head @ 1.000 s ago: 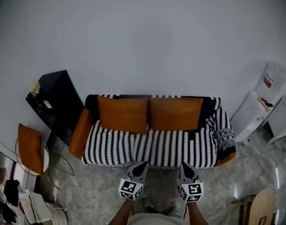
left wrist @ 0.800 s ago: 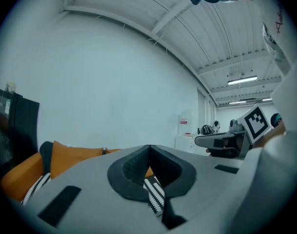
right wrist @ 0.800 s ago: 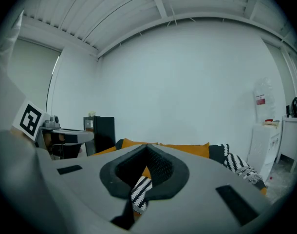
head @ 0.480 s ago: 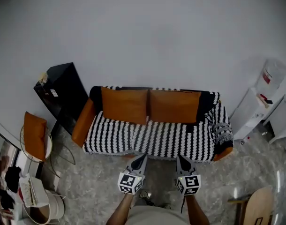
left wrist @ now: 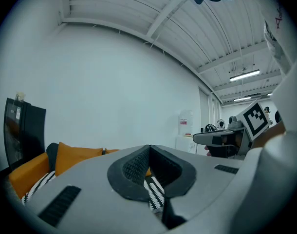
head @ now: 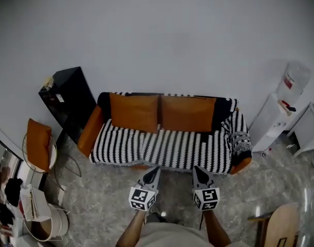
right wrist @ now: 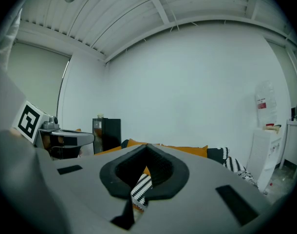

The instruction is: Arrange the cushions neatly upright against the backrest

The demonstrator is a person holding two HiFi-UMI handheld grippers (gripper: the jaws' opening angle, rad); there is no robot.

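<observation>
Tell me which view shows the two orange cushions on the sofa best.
The head view: both cushions show whole, upright side by side on the sofa. The left gripper view catches only part of one at lower left; the right gripper view, just an orange strip of their tops.
</observation>
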